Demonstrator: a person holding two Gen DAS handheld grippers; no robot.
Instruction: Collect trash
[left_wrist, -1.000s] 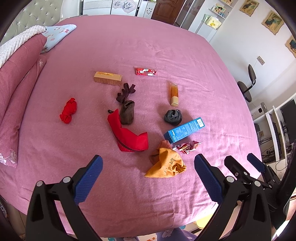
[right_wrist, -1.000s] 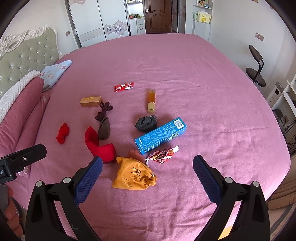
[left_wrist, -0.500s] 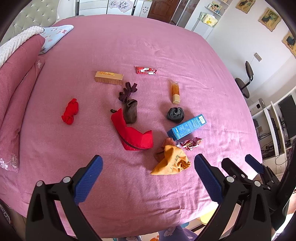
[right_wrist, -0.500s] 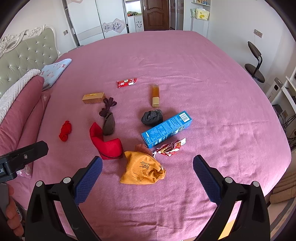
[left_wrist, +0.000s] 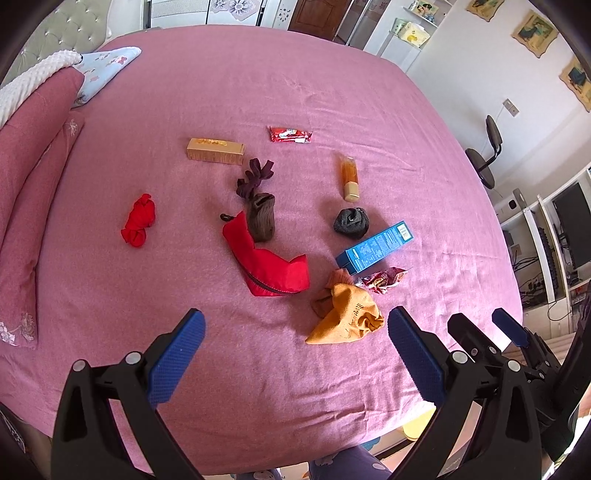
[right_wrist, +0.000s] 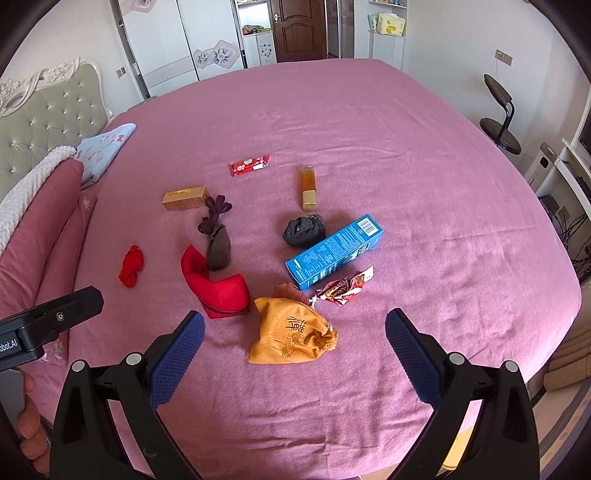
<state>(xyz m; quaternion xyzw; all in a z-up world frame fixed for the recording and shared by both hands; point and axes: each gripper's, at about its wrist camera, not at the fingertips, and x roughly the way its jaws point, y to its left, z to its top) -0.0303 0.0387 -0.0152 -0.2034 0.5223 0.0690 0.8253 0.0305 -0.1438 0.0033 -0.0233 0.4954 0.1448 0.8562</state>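
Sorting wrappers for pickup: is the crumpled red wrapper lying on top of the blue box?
No, the crumpled red wrapper lies on the bedspread beside the blue box, near its lower side.

A wide bed (right_wrist: 424, 155) covered in a pink sheet is carrying everything, with pink pillows (right_wrist: 40, 229) and a pale blue patterned pillow (right_wrist: 105, 147) lying at its headboard end. Toward the middle a red snack wrapper (right_wrist: 250, 164), a gold box (right_wrist: 185, 196), an amber bottle (right_wrist: 308, 188), a dark maroon sock (right_wrist: 214, 212) touching a brown sock (right_wrist: 219, 243), a balled grey sock (right_wrist: 304, 230) and a bunched red sock (right_wrist: 131, 265) are lying. Nearer the foot edge a red zip pouch (right_wrist: 218, 286), a blue carton (right_wrist: 334, 252), a crumpled candy wrapper (right_wrist: 345, 287) and an orange drawstring bag (right_wrist: 291, 332) are resting close together.
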